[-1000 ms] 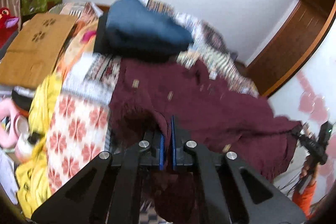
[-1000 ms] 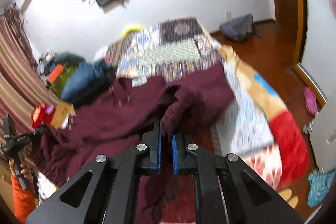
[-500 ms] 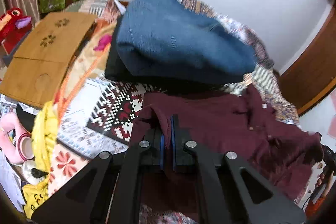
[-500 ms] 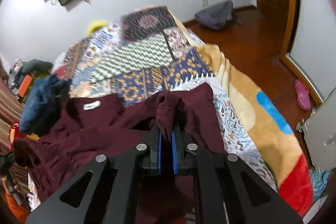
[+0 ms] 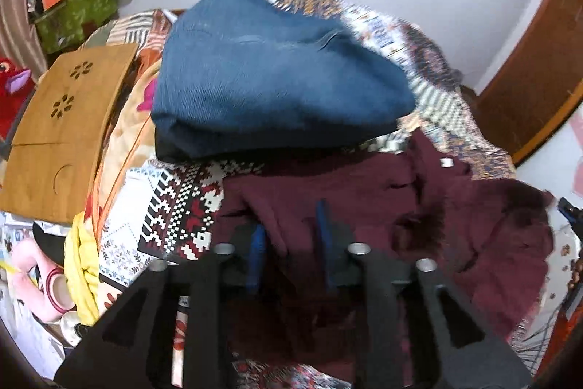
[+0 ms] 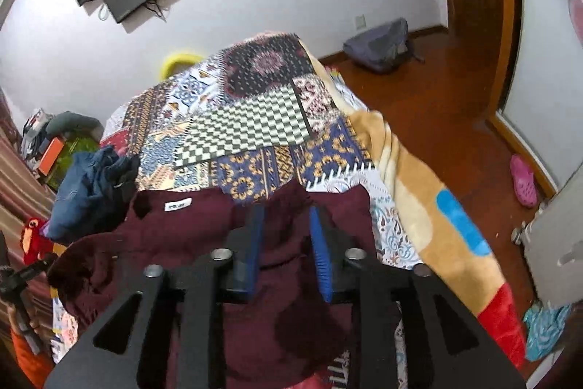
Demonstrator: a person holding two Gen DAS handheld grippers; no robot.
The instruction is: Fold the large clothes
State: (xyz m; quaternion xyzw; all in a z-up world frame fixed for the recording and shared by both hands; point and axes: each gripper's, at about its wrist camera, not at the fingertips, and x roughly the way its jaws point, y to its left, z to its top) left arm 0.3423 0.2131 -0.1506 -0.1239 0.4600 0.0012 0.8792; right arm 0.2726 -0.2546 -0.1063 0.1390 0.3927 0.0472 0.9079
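Note:
A large maroon garment (image 5: 419, 206) lies spread on the bed, its collar with a white label toward the far side; it also shows in the right wrist view (image 6: 204, 228). My left gripper (image 5: 289, 221) is open just above the garment's left part, with cloth lying loose between its blue pads. My right gripper (image 6: 286, 225) is open above the garment's right edge, and cloth lies under it, released.
A blue folded garment pile (image 5: 273, 79) sits on the bed behind the maroon one. A patchwork bedspread (image 6: 255, 119) covers the bed. A wooden lap table (image 5: 62, 130) lies at the left. A bag (image 6: 379, 42) and pink slipper (image 6: 523, 174) lie on the floor.
Both grippers carried the garment's edge forward across the bed, then opened and let the cloth go; they were shut on it in the earlier frames.

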